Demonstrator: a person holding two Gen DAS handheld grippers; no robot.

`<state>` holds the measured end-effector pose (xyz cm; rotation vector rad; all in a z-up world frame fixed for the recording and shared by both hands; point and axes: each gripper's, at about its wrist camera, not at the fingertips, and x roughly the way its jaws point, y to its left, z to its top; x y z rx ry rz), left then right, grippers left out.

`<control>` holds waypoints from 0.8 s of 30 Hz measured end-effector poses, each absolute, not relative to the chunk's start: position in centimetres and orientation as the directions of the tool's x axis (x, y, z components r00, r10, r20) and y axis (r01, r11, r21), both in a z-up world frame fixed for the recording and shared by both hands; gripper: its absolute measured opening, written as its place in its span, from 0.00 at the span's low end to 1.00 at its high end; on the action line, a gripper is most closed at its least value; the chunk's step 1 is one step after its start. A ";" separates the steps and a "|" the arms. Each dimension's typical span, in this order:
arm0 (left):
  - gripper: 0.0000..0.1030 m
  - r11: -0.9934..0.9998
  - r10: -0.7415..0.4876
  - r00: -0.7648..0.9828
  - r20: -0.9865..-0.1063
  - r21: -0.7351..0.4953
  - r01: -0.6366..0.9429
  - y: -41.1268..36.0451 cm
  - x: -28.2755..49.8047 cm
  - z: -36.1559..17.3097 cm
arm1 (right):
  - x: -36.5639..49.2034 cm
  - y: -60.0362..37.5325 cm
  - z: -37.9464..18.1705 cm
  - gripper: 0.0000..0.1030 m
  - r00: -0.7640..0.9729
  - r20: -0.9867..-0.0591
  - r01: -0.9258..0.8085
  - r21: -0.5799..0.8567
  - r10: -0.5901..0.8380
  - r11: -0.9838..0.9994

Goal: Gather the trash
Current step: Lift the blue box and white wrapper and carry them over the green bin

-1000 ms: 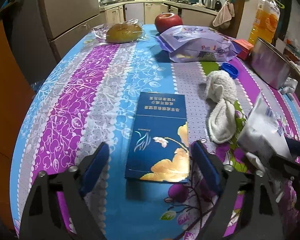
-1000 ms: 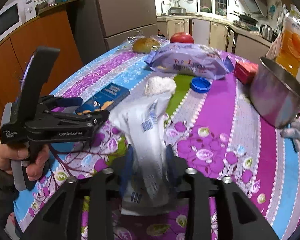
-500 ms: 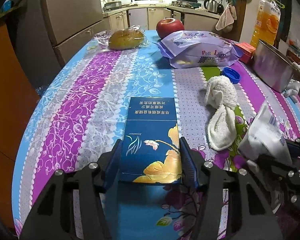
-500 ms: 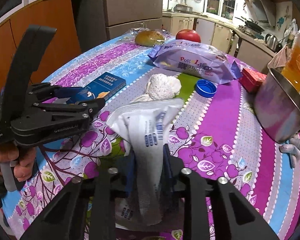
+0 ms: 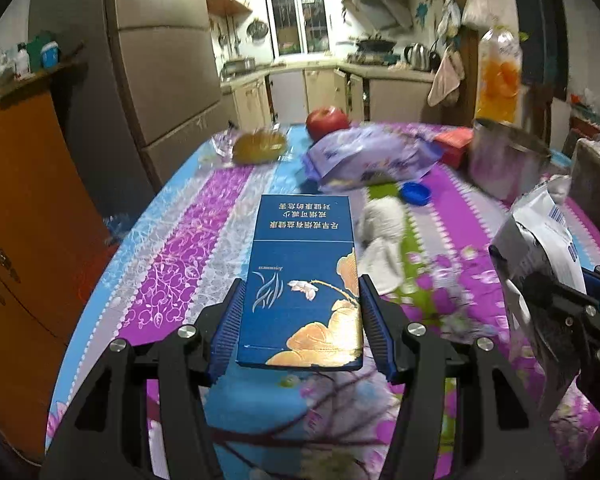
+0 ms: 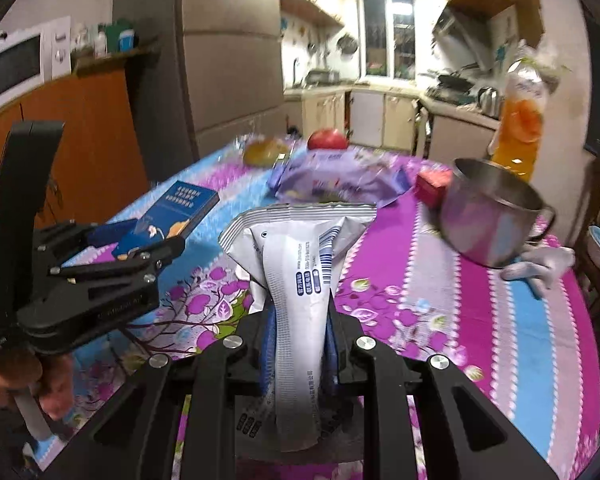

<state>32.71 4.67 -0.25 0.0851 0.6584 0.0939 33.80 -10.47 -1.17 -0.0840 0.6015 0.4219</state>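
Note:
My left gripper (image 5: 300,312) is shut on a flat blue box (image 5: 302,276) with gold flowers, its pads against the box's two long sides, and holds it tilted up above the table. The box (image 6: 172,216) and the left gripper (image 6: 140,244) also show at the left of the right wrist view. My right gripper (image 6: 300,328) is shut on a crumpled white and grey empty pouch (image 6: 300,264), which stands up between its fingers. That pouch (image 5: 540,236) shows at the right edge of the left wrist view.
On the flowered tablecloth (image 5: 188,248) lie a white crumpled cloth (image 5: 382,236), a blue bottle cap (image 5: 415,193), a purple snack bag (image 5: 372,158), a red apple (image 5: 327,121), wrapped bread (image 5: 260,147), a red box (image 5: 454,144) and a steel pot (image 6: 488,216). An orange juice bottle (image 6: 520,120) stands behind.
My left gripper closed on the blue box and lifted it off the table. My right gripper kept its hold on the pouch and rose as well.

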 end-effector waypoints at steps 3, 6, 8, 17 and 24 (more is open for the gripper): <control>0.52 0.995 0.083 0.807 -0.585 0.092 -0.036 3.6 31.3 0.8 | 31.8 -12.1 0.1 0.21 0.774 -0.528 -0.380 0.055 0.350 0.923; 0.52 0.997 0.054 0.826 -0.561 0.082 -0.009 2.0 29.9 1.9 | 29.7 -14.1 1.2 0.21 0.805 -0.494 -0.344 0.065 0.330 0.937; 0.52 0.997 0.031 0.834 -0.551 0.071 0.010 0.8 29.2 2.4 | 28.4 -15.2 1.9 0.21 0.822 -0.474 -0.325 0.067 0.317 0.943; 0.52 0.992 -0.084 0.855 -0.511 0.039 0.121 -5.3 26.3 4.3 | 22.8 -22.0 4.5 0.21 0.891 -0.406 -0.195 0.062 0.203 0.979; 0.52 0.972 -0.189 0.857 -0.479 0.034 0.233 -11.4 24.5 5.9 | 18.3 -28.8 5.8 0.21 0.922 -0.377 -0.071 0.064 0.090 0.995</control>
